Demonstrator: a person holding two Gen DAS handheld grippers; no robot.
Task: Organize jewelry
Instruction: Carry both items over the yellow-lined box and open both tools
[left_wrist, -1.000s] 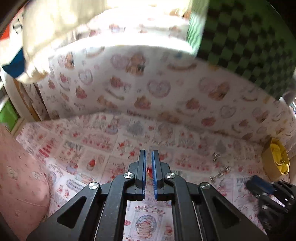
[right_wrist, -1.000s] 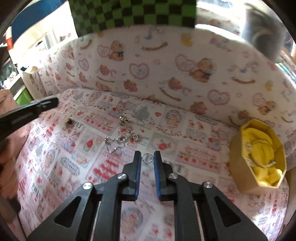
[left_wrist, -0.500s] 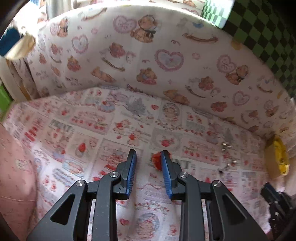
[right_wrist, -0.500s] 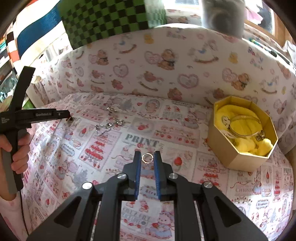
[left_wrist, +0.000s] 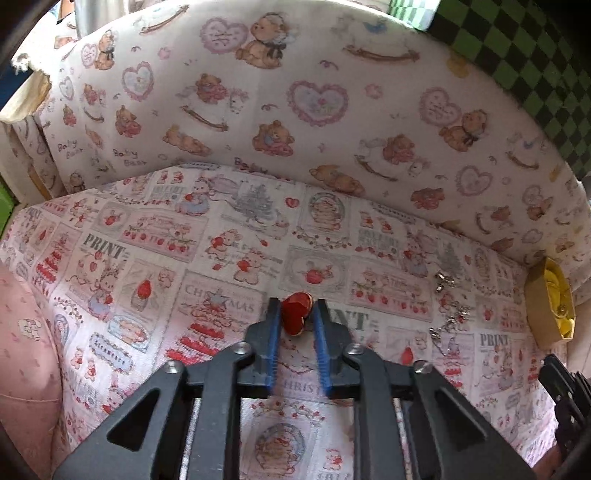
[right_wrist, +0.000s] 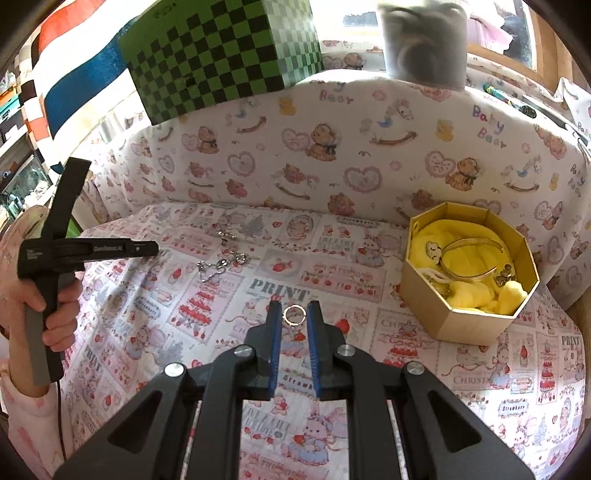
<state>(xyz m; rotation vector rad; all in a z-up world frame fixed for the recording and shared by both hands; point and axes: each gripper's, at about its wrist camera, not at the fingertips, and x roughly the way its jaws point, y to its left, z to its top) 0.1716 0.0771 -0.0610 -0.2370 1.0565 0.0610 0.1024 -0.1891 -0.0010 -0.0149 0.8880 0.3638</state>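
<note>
Holding a red heart charm (left_wrist: 296, 313) between its blue pads, the left gripper (left_wrist: 295, 314) is pinching the piece at the fingertips, where half a second ago the jaws were spread and the charm was sitting against only the right pad. That closing means the left side now has its item secured and, by my reading, is ready to carry it toward the box. The right gripper (right_wrist: 294, 315) is gripping a small silver ring (right_wrist: 294, 314) at its tips, just as it was a moment ago, and it is hanging above the patterned cloth (right_wrist: 332, 258) with the yellow-lined box (right_wrist: 469, 314) off to its right. That box is already holding a clear bangle (right_wrist: 469, 254) and some smaller pieces on yellow padding. Still lying on the cloth are a silver chain (right_wrist: 218, 266) and a small silver clasp piece (right_wrist: 226, 234) behind it, well apart from the box. Both grippers are loaded, so two pieces are likely about to be dropped in, with the chain cluster remaining to collect afterward.
</note>
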